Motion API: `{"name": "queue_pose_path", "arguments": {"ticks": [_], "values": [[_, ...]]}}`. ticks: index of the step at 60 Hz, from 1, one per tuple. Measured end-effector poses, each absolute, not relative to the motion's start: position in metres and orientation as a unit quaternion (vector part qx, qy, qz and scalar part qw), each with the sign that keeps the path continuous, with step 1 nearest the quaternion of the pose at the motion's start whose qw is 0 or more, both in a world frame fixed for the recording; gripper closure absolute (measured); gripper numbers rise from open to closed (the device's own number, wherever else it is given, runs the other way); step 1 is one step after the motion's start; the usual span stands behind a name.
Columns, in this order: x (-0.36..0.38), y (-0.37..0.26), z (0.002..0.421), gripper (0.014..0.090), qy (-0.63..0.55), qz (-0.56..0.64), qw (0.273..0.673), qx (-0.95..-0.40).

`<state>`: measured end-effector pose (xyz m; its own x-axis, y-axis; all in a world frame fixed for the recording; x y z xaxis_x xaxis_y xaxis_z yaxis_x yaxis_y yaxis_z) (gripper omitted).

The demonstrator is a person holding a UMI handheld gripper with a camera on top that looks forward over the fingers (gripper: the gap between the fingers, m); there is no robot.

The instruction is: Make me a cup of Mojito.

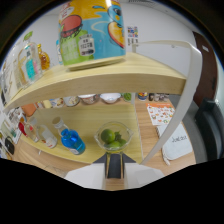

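Gripper cam, fwd along fingers (114, 170), close under shelf (100, 77).

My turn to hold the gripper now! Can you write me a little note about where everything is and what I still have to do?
Gripper: whether its fingers are open or shut cannot be told; nothing visible in them.
Just ahead of the fingers: a clear glass bowl with limes, standing on the lower wooden shelf.
Beside the bowl: a bottle of blue liquid and other clear bottles.
Upper shelf: a large colourful can and more bottles.
Done: nothing visible yet; no cup in view.
Left: probably take a lime first, then the rest of the Mojito.
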<state>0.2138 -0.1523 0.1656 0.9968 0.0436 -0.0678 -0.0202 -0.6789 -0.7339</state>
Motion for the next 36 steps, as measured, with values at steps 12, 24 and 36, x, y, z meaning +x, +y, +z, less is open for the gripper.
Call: {"name": "queue_pose_path", "arguments": {"ticks": [12, 24, 36], "values": [[0.214, -0.153, 0.16, 0.0862, -0.002, 0.031, 0.373, -0.927], [0.216, -0.153, 0.161, 0.0885, -0.004, 0.017, 0.375, -0.927], [0.218, -0.164, 0.183, 0.0892, 0.016, 0.003, 0.412, -0.911]]}}
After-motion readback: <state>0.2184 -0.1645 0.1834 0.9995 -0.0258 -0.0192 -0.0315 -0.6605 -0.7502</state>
